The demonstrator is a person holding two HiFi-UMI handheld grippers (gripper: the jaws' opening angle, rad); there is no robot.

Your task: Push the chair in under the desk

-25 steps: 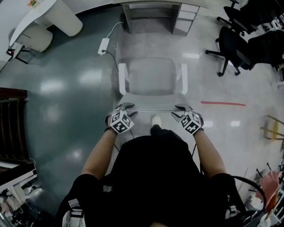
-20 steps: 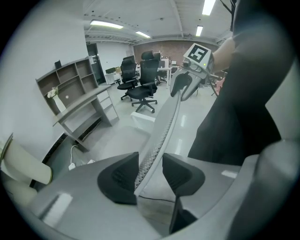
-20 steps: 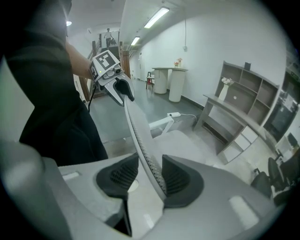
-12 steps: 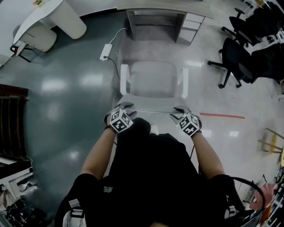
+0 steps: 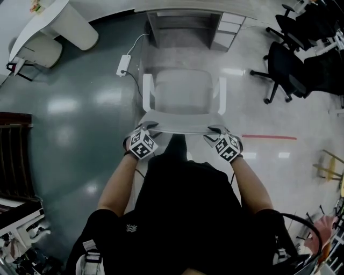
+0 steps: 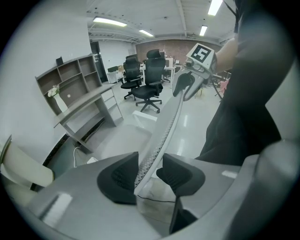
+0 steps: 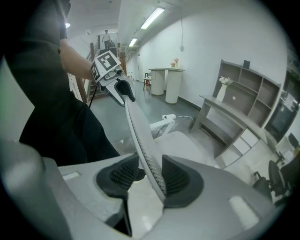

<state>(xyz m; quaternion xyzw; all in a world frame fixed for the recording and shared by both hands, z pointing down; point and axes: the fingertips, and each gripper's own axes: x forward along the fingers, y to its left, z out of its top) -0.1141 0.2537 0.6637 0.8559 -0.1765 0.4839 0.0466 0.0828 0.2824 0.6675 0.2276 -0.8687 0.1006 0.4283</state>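
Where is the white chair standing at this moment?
In the head view's centre, the white chair stands just short of the grey desk at the top, with the left gripper and right gripper clamped on its backrest's top edge.

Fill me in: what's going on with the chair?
A person with a gripper in each hand stands behind a white chair facing the desk. The left gripper and right gripper are clamped on the backrest top edge, one near each end. The chair isn't under the desk yet.

Head view steeply down from above, 2 gripper views close along chair backrest (image 5: 180, 122), all 3 share it.
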